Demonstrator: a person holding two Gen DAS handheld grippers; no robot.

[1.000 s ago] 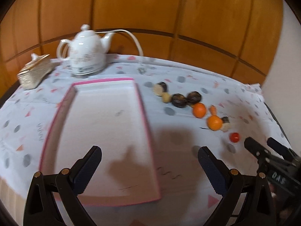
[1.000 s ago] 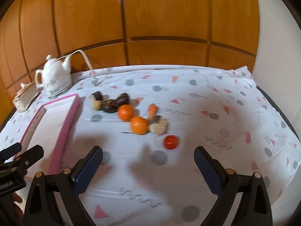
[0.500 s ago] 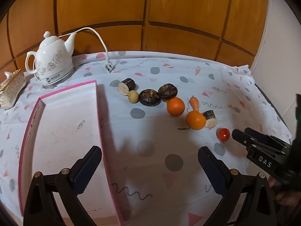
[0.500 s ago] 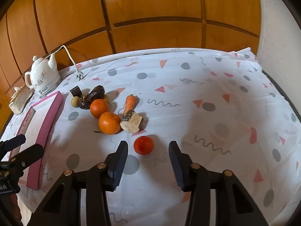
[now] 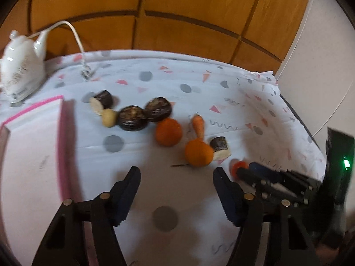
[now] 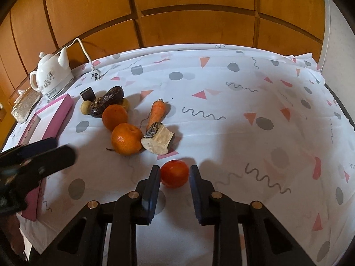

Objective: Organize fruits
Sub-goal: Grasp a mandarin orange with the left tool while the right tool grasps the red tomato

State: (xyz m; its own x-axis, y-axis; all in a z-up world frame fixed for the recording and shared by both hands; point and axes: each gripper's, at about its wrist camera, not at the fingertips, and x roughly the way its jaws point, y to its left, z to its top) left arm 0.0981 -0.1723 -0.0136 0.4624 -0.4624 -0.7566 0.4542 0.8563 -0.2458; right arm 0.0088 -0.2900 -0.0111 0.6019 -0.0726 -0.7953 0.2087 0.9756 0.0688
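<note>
Patterned cloth (image 6: 221, 102), glossy round tomato (image 6: 174, 173) between right hand-held gripper (image 6: 174, 173) pads (slim gaps); left hand-held gripper (image 5: 176, 177) wide, empty.

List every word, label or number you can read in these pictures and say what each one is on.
Nothing here reads clearly.
Kettle: a small dark mark on its base, too small to read; the rest is flower decoration.
Tablecloth: dots, triangles and squiggles only, no lettering.
Left gripper: blurred, no label legible.
Right gripper: no marking visible.

Left claw (image 5: 176, 178) gapes over the cloth, near the orange (image 5: 198, 153) (blurred).
</note>
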